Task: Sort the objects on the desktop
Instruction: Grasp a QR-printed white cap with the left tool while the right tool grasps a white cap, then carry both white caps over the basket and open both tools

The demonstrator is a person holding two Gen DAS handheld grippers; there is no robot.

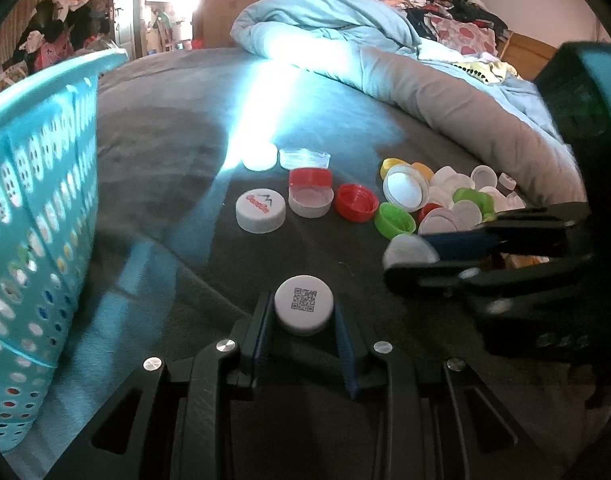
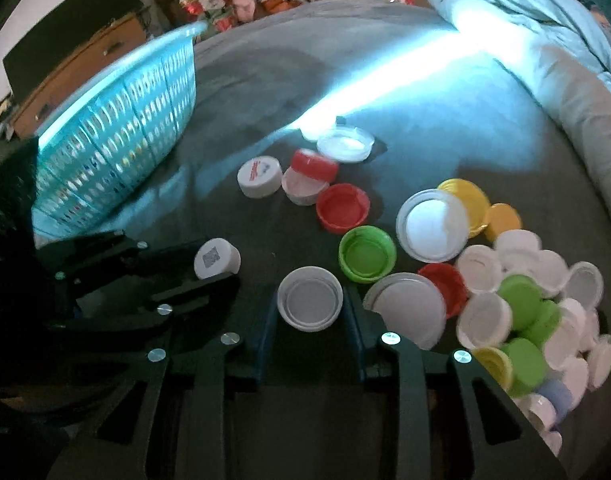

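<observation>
My left gripper (image 1: 301, 305) is shut on a white bottle cap with a QR code (image 1: 303, 312), held top up just over the dark grey blanket (image 1: 185, 160). The right wrist view shows the same cap (image 2: 216, 258) in that gripper (image 2: 213, 266) at the left. My right gripper (image 2: 311, 297) is shut on an upturned white cap (image 2: 309, 300); from the left wrist view this gripper (image 1: 407, 258) sits at the right, beside the pile, its cap (image 1: 405, 249) between its fingers. A pile of white, green, yellow and red caps (image 2: 525, 300) lies to the right.
A teal perforated basket (image 1: 37, 200) stands at the left, also in the right wrist view (image 2: 125, 120). Loose caps lie mid-blanket: a white one with a red logo (image 1: 260, 208), a red one (image 1: 355, 202), a green one (image 1: 395, 220). A rolled light-blue duvet (image 1: 385, 60) bounds the far right.
</observation>
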